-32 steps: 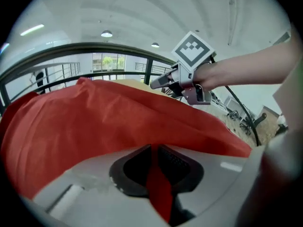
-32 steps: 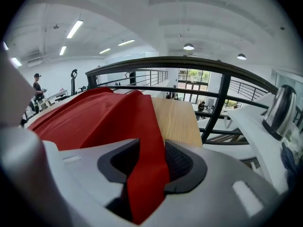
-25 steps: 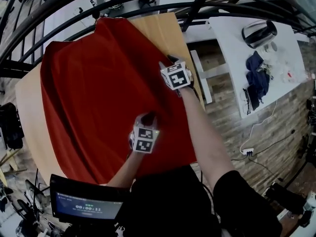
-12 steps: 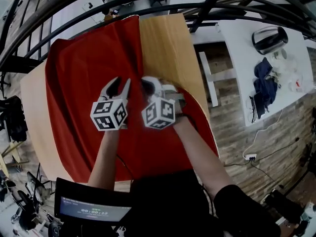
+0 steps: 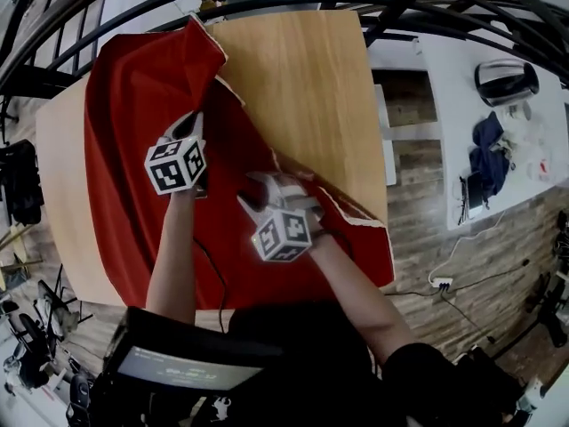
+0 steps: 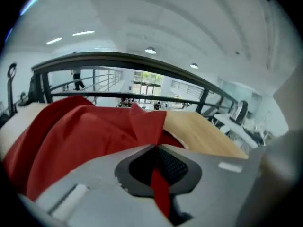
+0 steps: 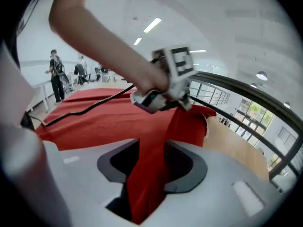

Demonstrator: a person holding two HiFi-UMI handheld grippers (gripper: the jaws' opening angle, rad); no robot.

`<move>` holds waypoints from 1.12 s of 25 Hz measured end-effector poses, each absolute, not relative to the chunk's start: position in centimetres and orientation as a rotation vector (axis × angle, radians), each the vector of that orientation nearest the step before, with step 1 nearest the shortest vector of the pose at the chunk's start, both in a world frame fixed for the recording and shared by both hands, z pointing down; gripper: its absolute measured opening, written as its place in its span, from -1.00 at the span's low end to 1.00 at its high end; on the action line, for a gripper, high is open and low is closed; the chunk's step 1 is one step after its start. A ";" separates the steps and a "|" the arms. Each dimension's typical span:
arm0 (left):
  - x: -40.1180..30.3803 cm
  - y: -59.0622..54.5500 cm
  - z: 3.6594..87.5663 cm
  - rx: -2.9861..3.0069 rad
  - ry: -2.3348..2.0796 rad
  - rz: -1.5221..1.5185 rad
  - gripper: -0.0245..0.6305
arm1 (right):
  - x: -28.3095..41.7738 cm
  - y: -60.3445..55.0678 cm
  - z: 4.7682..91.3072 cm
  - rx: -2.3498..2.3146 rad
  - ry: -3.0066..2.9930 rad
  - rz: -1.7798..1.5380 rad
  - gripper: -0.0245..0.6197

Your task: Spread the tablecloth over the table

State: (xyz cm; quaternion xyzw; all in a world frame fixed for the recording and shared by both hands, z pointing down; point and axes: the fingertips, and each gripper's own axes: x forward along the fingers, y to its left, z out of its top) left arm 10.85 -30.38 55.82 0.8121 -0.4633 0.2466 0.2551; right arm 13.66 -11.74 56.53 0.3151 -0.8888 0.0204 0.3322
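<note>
Wooden table (image 5: 302, 87) across upper centre of head view, right half bare. Red tablecloth (image 5: 124, 149) bunched over left half, near corner hanging off at lower right. Left gripper (image 5: 188, 127) left of centre, jaws clenched on a cloth fold. Right gripper (image 5: 271, 189) at centre, jaws just opening, spread wide, cloth strip running between them.
</note>
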 end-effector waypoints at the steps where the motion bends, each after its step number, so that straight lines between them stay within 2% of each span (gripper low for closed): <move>1: 8.6 -29.5 55.9 2.144 -1.272 0.601 -0.91 | 14.4 -11.7 55.5 0.838 -2.365 0.105 -0.37; 2: 6.4 -28.3 56.7 2.078 -1.285 0.573 -0.90 | 15.4 -12.0 54.3 0.858 -2.402 0.159 -0.38; 5: -0.3 -24.2 61.0 1.913 -1.346 0.668 -0.90 | 18.4 -14.2 51.8 0.942 -2.447 0.312 -0.64; 7: -2.6 -22.8 62.3 1.892 -1.383 0.742 -0.88 | 19.2 -16.6 52.2 0.980 -2.416 0.419 -0.64; 10: -2.5 -23.1 62.2 1.938 -1.418 0.841 -0.86 | 17.4 -20.4 53.9 0.997 -2.403 0.500 -0.63; 11: -2.4 -23.2 62.1 1.944 -1.427 0.840 -0.86 | 16.1 -21.5 54.2 0.995 -2.418 0.529 -0.61; 13: -2.7 -23.3 62.2 1.938 -1.441 0.796 -0.86 | 13.1 -23.4 54.9 0.948 -2.438 0.510 -0.35; 14: -2.9 -23.3 62.2 1.937 -1.445 0.780 -0.86 | 11.6 -24.1 55.4 0.905 -2.434 0.447 -0.28; 19: -2.8 -23.3 62.2 1.951 -1.453 0.768 -0.86 | 8.0 -26.3 58.1 0.778 -2.379 0.295 -0.25; 21: -2.8 -23.4 62.1 1.949 -1.452 0.745 -0.86 | 8.0 -26.7 57.8 0.760 -2.401 0.308 -0.72; 24: -2.9 -23.6 62.0 1.945 -1.448 0.717 -0.68 | 8.7 -26.6 55.0 0.749 -2.527 0.490 -0.79; 28: -3.1 -23.7 61.9 1.953 -1.454 0.735 -0.66 | 12.5 -28.9 52.7 0.902 -2.627 0.786 -0.83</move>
